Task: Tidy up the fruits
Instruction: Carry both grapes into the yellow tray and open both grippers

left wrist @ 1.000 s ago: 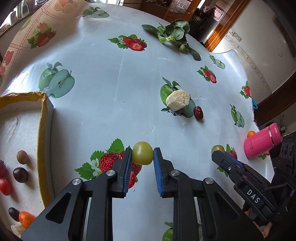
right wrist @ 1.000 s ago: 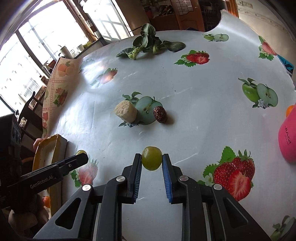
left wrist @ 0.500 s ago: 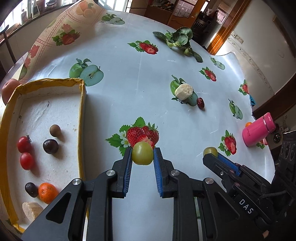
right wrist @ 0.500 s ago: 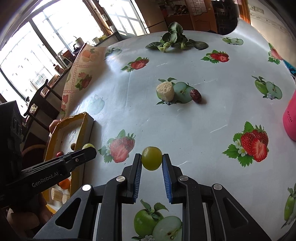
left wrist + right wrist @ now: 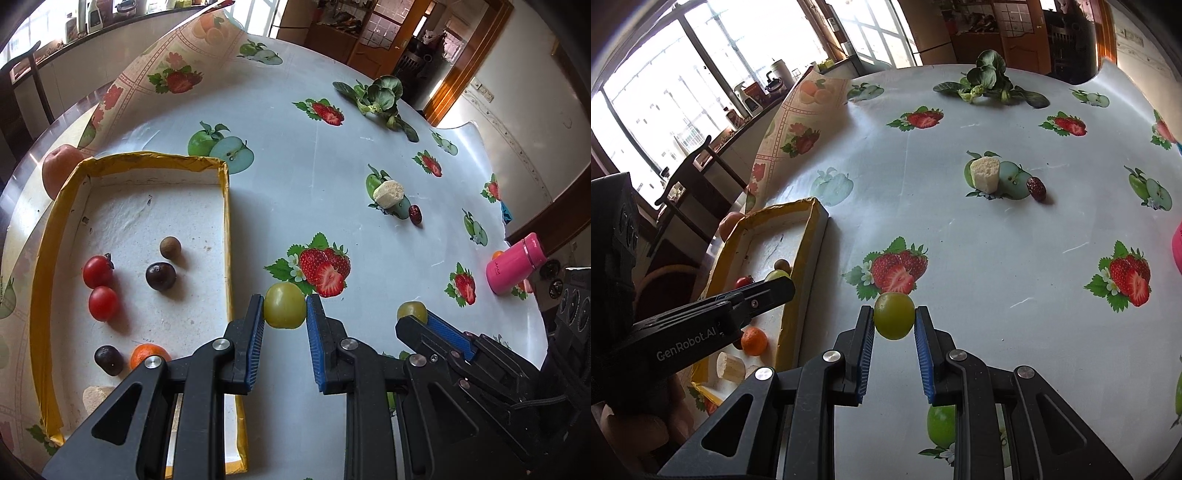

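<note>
**A:** Left wrist view, nearest first: the left gripper (image 5: 285,306) is clamped on a smooth, round green grape (image 5: 284,305), its ribbed blue pads (image 5: 256,343) pressing both sides. It hangs just outside the right wall of the tray (image 5: 226,236), over the tablecloth (image 5: 314,184).

**B:** And the other hand?

**A:** The right gripper (image 5: 894,317) likewise grips a second green grape (image 5: 894,320), held above the printed cloth, beside the tray but not over it.

**B:** How far along would you say?

**A:** Partly done, I judge. Inside the tray, a shallow white foam-like box with yellow taped rim, lie two glossy cherry tomatoes (image 5: 99,288), two dark plums (image 5: 160,276), a dull brown longan (image 5: 170,247), a dimpled mandarin (image 5: 147,353) and a pale cut chunk near its close corner. Both grapes have yet to go in.

**B:** Anything left farther out?

**A:** Mid-cloth, a pale rough-cut chunk (image 5: 388,192) with a wrinkled red date (image 5: 415,215) just beside it. A reddish apple (image 5: 59,168) sits behind the tray's far left corner. By the right edge, a small orange fruit (image 5: 497,254) peeks behind a pink flask (image 5: 515,263). Leafy greens (image 5: 376,98) lie near the far edge; I would not count those.
</note>
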The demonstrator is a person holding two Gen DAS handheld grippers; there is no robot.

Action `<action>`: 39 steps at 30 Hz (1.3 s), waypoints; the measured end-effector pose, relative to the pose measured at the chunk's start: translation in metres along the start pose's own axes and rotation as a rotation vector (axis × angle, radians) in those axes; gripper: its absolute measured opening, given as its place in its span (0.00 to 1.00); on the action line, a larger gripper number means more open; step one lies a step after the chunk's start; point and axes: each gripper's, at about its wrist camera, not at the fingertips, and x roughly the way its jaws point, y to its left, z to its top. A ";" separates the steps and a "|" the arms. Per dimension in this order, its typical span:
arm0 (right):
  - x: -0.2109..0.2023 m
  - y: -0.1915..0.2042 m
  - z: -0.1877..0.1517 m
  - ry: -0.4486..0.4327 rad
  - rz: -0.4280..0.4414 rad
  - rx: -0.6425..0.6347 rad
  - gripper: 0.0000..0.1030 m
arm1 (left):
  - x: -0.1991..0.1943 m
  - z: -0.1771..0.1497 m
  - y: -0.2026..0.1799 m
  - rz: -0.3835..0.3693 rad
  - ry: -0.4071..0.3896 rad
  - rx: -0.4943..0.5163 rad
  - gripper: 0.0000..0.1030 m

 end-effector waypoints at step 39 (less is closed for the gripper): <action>0.053 0.102 0.031 0.042 0.098 -0.139 0.22 | -0.008 0.009 0.101 0.072 -0.008 -0.143 0.20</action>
